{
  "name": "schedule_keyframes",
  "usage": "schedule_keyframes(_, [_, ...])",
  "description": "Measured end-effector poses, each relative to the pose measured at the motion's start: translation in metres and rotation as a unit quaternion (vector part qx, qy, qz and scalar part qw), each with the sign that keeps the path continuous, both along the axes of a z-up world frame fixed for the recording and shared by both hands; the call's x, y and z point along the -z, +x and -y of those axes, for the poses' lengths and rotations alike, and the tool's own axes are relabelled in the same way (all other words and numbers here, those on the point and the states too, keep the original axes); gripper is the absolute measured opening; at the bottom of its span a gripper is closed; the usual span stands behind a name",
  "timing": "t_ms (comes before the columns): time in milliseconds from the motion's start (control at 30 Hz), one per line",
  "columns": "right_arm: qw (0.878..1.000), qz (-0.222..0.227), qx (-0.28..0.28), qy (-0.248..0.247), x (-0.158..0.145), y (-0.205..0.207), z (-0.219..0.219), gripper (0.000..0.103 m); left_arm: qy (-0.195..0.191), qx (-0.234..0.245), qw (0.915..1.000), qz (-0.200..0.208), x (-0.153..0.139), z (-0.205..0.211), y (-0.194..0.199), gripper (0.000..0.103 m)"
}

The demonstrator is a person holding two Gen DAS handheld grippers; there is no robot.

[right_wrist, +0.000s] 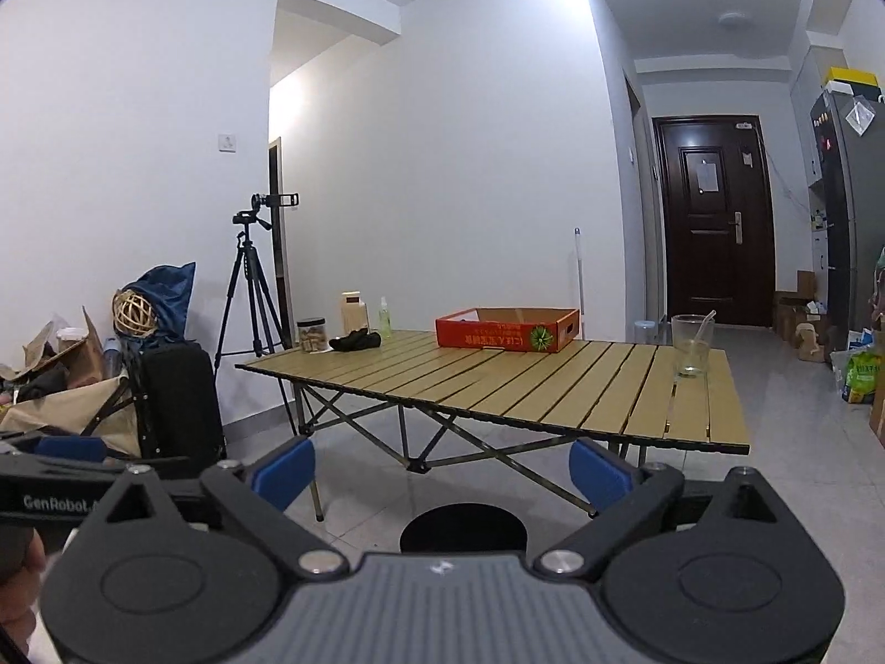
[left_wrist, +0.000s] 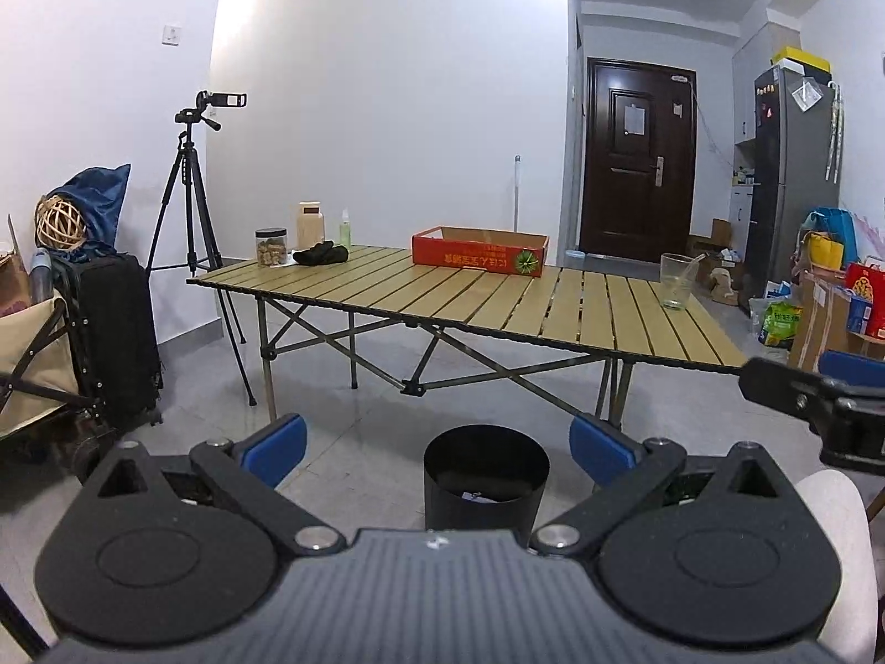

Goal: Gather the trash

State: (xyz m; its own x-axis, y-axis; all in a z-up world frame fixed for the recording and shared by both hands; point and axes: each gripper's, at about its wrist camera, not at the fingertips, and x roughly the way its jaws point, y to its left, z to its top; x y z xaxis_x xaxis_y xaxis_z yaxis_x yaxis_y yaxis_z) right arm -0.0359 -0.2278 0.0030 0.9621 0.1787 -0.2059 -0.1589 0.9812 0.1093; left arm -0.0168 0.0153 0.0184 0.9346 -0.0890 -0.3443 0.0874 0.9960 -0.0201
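I hold both tools back from the surface [left_wrist: 498, 304], low over the floor, with the black bin [left_wrist: 487, 476] just ahead of me. My left hand-held gripper [left_wrist: 437, 442] is spread wide and empty, and my right hand-held gripper [right_wrist: 442, 470] is spread wide and empty too. In the left view a few pale scraps lie at the bottom of the bin, so I judge some trash is already collected; I cannot see any loose trash on the slats from here.

What stands on the surface is a red cardboard tray [left_wrist: 480, 252], a clear glass with a straw [left_wrist: 677, 279], a dark bundle [left_wrist: 321, 254], a jar [left_wrist: 271, 247], a tan container [left_wrist: 310, 224] and a green spray bottle [left_wrist: 345, 228]. I judge I am between pickups, or near the end. The next move calls for choosing what still counts as trash, reaching forward over the bin, and closing on it squarely.

Writing: the red tray carries upside-down yellow characters I cannot read, beside a green starburst mark. In the right view, the other tool's side reads "GenRobot".
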Motion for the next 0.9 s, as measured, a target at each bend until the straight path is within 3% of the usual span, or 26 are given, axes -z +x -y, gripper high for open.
schedule_keyframes(900, [1.000,0.011,-0.012,-0.011,0.0003,-0.0076,-0.0088,0.099,0.001,-0.002,0.9999,0.013,0.0006,-0.0020,-0.0038,0.103])
